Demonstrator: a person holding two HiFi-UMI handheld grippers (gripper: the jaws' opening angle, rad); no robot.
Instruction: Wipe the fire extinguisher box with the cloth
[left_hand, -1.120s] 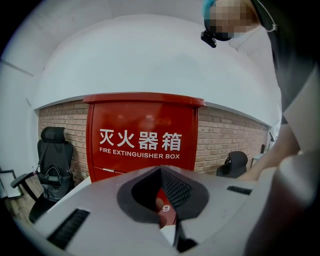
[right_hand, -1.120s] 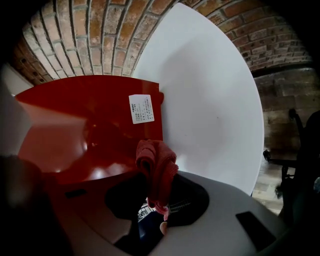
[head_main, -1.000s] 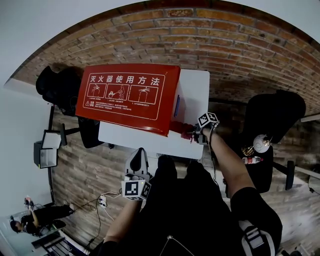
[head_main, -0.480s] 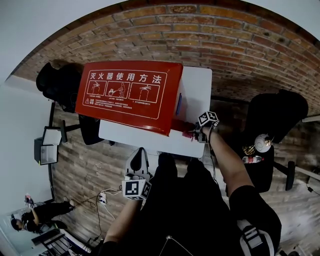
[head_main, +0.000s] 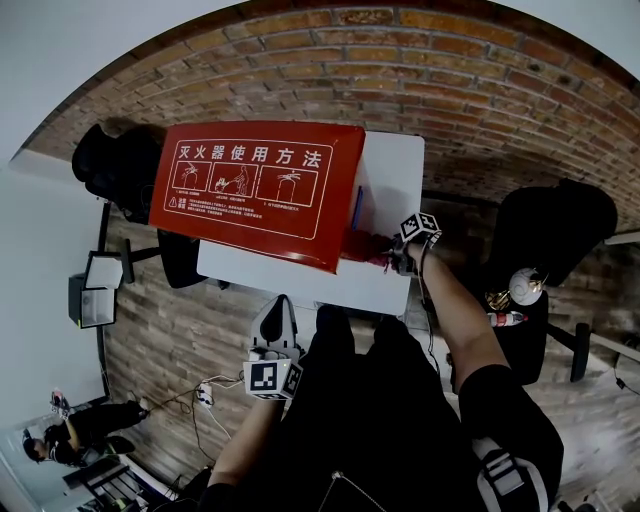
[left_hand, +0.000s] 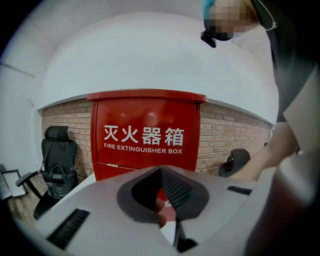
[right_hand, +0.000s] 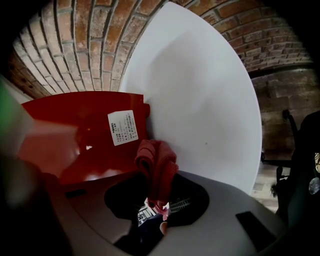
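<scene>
At the right side of the fire extinguisher box (head_main: 255, 190), my right gripper (right_hand: 160, 207) pinches the red cloth (right_hand: 157, 167), which I should press flat and wipe evenly, my left gripper (left_hand: 167, 220) closed and empty.

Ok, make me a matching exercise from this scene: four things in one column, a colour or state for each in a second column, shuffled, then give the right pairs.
Things:
1. box
2. cloth
3. table
4. chair

Colour or state:
A. black, in front of the brick wall
B. white, with the box on it
C. clamped in the right gripper
D. red, with white lettering

Pairs: 1-D, 2-C, 3-B, 4-A
</scene>
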